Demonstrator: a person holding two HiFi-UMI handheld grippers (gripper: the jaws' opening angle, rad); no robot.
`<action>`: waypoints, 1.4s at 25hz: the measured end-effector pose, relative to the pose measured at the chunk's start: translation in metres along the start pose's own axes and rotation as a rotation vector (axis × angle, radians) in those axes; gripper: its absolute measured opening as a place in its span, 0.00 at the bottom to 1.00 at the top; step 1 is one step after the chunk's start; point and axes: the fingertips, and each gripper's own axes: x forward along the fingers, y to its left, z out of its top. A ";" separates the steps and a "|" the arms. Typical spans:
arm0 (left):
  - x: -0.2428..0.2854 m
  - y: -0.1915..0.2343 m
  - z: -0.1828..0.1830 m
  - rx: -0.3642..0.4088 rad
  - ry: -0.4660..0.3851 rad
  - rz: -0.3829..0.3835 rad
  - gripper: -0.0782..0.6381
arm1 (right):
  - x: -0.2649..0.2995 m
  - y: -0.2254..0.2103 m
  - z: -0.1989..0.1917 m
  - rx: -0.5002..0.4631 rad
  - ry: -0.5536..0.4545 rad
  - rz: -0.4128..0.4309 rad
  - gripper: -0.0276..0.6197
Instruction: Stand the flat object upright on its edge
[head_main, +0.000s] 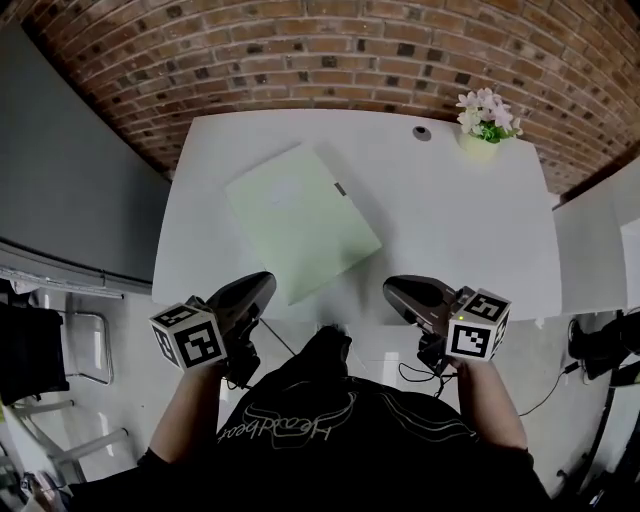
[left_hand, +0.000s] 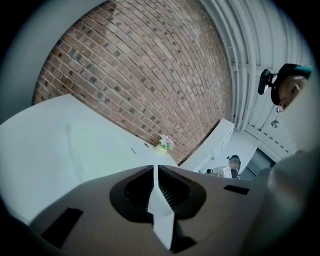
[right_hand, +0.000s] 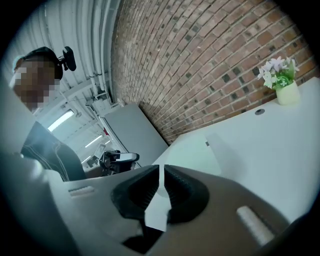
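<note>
Head view: the green pad (head_main: 300, 220) lies flat on the white table (head_main: 470, 230), left of centre, well apart from the flower pot (head_main: 483, 125) at the far right. The left tool (head_main: 264, 284) and right tool (head_main: 392, 290) hang at the near edge and touch nothing.

Left gripper view: jaws clenched together, empty; the pad lies far ahead.

Right gripper view: jaws a narrow slit apart, nothing between them.

Assessment: the approach step is in hand and the pad is not yet raised. The next move calls for reaching forward, catching one edge of the pad, and tipping it up while the other tool steadies it.
</note>
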 end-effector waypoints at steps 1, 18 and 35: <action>0.005 0.010 0.006 -0.010 0.001 0.007 0.12 | 0.007 -0.012 0.004 0.000 0.015 -0.009 0.08; 0.031 0.155 0.028 -0.287 -0.027 0.155 0.30 | 0.123 -0.131 0.055 -0.102 0.295 -0.111 0.31; 0.047 0.202 0.012 -0.466 0.023 0.200 0.45 | 0.193 -0.203 0.044 -0.052 0.519 -0.110 0.34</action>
